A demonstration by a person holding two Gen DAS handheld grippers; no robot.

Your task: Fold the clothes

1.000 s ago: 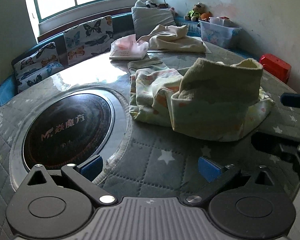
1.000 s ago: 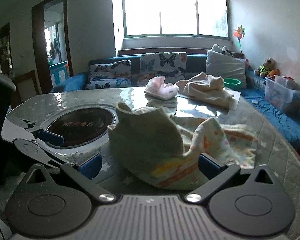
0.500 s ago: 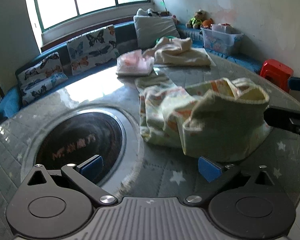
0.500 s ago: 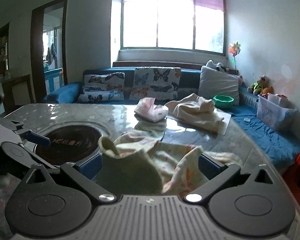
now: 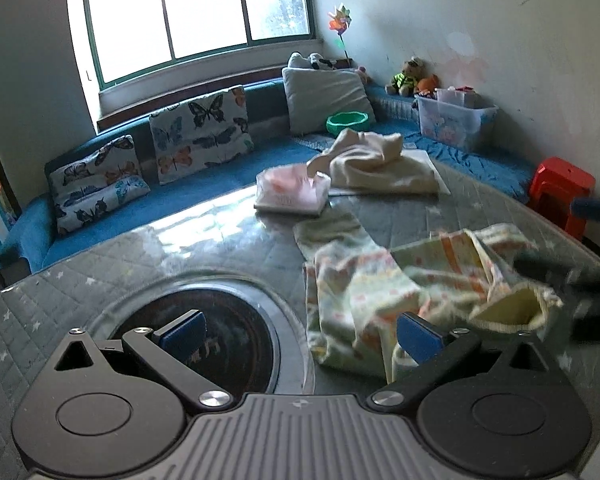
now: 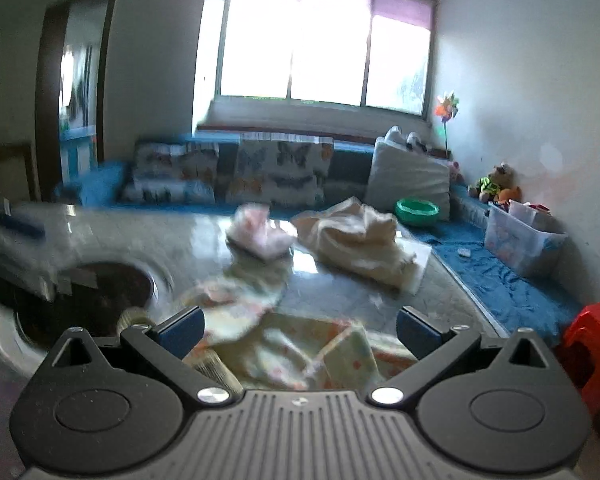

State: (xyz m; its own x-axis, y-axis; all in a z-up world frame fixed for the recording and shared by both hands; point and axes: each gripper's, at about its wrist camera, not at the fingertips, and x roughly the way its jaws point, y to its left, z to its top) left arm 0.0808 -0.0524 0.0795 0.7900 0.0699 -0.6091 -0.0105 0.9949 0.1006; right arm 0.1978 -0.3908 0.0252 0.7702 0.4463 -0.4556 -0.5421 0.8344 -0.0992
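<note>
**Two open grippers at a rumpled garment on a quilted table**

From left to right in the left wrist view, we see the round dark glass plate [image 5: 220,344] set into the table [image 5: 100,272], with the left gripper [image 5: 300,332] above its right edge, fingers spread wide and holding nothing. To its right lies the printed garment [image 5: 364,292], pale yellow with orange marks, crumpled on the quilted cover; its ribbed cuff [image 5: 512,312] stands up at the right end. Behind it sit a folded pink garment [image 5: 292,192] and a heaped cream cloth [image 5: 376,164], side by side and apparently touching.

In the right wrist view, which is blurred, the right gripper [image 6: 300,330] is likewise wide open, with the printed garment [image 6: 284,344] directly below and between its blue pads [image 6: 182,328]; we cannot tell whether the pads touch the fabric. A red stool [image 6: 592,344] stands at the far right, off the table.
</note>
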